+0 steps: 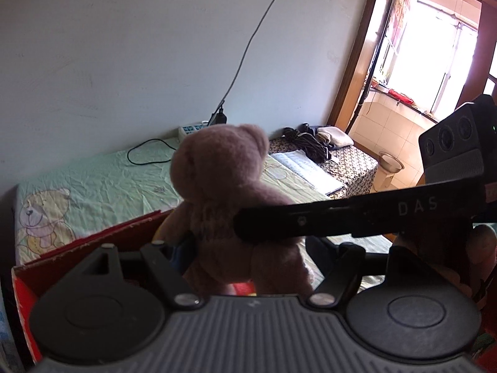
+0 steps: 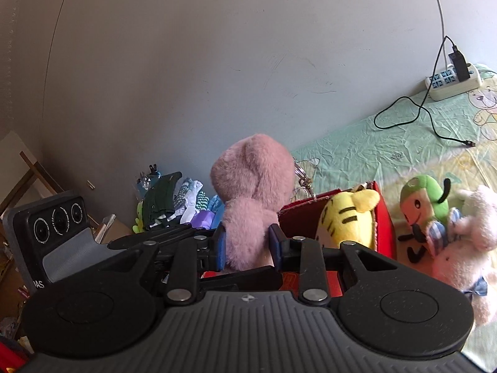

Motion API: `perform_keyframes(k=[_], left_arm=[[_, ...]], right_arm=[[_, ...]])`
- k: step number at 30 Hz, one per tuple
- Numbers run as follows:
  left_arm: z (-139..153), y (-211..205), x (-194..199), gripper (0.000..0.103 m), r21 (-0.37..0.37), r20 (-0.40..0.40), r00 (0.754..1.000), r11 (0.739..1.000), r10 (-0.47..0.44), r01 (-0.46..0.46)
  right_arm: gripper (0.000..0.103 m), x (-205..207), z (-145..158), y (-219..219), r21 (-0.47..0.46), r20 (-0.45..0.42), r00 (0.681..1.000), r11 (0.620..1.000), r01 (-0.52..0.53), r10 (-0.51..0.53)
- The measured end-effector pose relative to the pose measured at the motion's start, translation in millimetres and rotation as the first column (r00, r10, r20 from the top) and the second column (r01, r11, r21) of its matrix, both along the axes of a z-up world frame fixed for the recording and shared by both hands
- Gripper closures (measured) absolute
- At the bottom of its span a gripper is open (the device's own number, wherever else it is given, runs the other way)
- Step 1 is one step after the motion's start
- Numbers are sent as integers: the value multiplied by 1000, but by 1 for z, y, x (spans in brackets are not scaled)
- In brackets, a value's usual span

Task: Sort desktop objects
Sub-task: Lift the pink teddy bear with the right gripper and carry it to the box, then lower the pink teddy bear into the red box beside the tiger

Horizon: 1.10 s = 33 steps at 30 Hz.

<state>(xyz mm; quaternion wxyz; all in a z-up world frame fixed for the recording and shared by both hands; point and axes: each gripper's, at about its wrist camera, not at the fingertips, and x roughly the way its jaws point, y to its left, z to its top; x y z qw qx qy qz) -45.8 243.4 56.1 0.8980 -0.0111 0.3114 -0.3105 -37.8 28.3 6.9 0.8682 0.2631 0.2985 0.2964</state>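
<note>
- The pink teddy bear (image 2: 251,202) is held upright, head up.
- It is clamped between the right gripper (image 2: 247,244) fingers.
- The left gripper (image 1: 245,258) state cannot be told.

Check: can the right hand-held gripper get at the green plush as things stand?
Probably not yet. The right hand-held gripper is shut on the pink teddy bear. The green plush lies uncovered on the sheet, right of the red box, so the path looks free once the bear is released.
</note>
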Motion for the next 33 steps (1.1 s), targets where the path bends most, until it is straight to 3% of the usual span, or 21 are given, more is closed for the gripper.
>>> perform_keyframes(k=[6, 19, 25, 33], left_arm=[[-16, 21, 22, 27, 13, -33, 998, 999, 45, -45], [-93, 32, 62, 27, 94, -260, 962, 994, 86, -63], [-108, 30, 72, 27, 113, -302, 950, 993, 77, -44], [-120, 31, 85, 27, 132, -369, 925, 990, 93, -47]], right_arm=[[73, 26, -16, 23, -2, 2, 1000, 1000, 5, -5], [74, 55, -77, 58, -97, -207, 978, 995, 4, -24], [74, 59, -78, 71, -216, -192, 980, 976, 6, -48], [75, 71, -89, 78, -278, -212, 975, 960, 4, -65]])
